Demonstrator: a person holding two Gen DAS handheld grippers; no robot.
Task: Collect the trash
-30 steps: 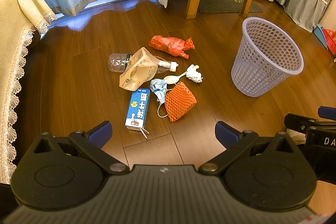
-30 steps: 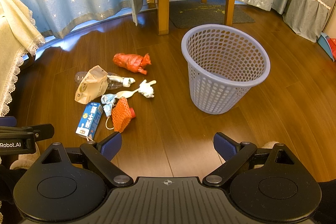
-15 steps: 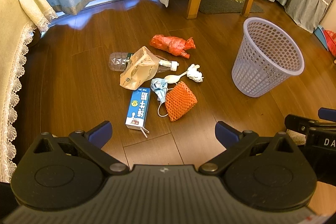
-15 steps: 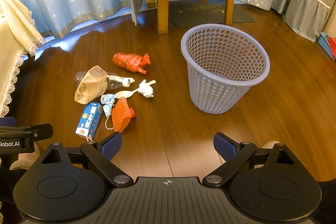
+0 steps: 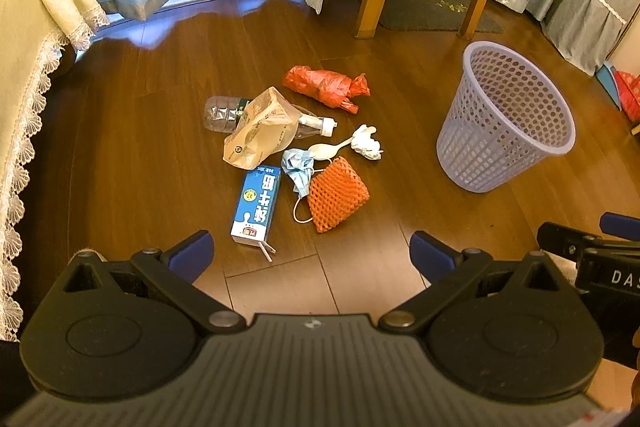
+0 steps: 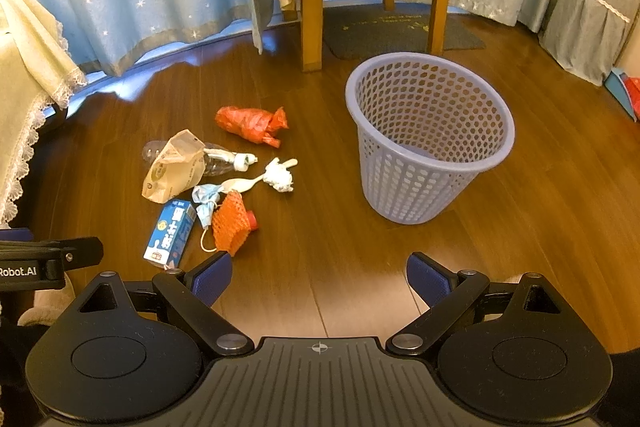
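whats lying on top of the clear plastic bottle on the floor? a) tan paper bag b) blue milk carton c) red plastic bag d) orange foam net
a: the crumpled tan paper bag drapes across the middle of the clear plastic bottle, hiding its centre, while the bottle's base and white cap stick out either side.

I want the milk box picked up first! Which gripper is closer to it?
Left. The left gripper hangs just short of the milk box, nearly in line; the right gripper sits further off, with the box to its left.
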